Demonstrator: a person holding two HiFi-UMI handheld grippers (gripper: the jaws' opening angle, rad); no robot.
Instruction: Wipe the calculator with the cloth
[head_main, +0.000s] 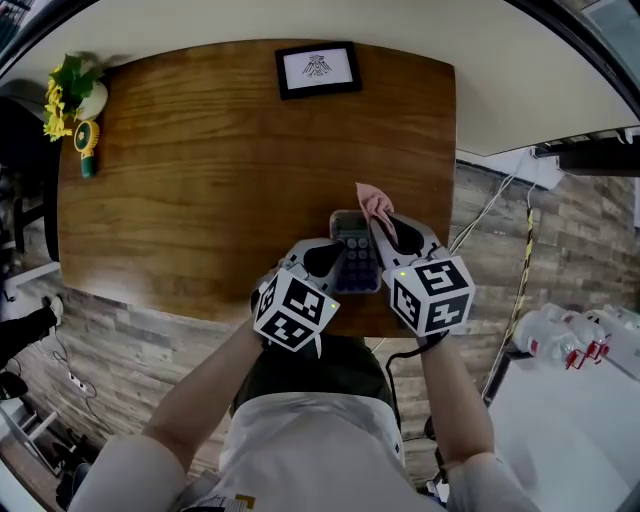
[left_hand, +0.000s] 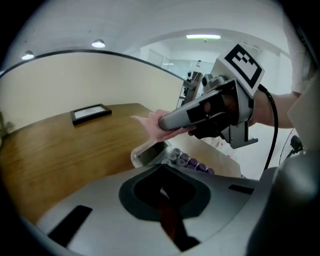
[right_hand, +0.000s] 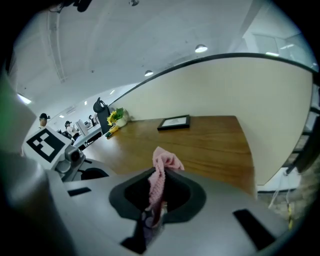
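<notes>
A grey calculator (head_main: 356, 262) with dark keys lies near the front edge of the wooden table (head_main: 200, 170). My left gripper (head_main: 328, 258) is at its left edge and looks shut on it. In the left gripper view the calculator (left_hand: 162, 154) comes out just past the jaws of the left gripper (left_hand: 162, 192). My right gripper (head_main: 386, 230) is shut on a pink cloth (head_main: 374, 204) over the calculator's right side. The cloth (right_hand: 161, 175) sticks up out of the right gripper (right_hand: 156, 200). The left gripper view shows the cloth (left_hand: 151, 122) just above the screen.
A black picture frame (head_main: 318, 69) lies at the table's far edge. A vase of yellow flowers (head_main: 73, 95) stands at the far left corner. The table's right edge (head_main: 455, 200) is close to my right gripper. Cables and white bottles (head_main: 565, 335) lie on the floor to the right.
</notes>
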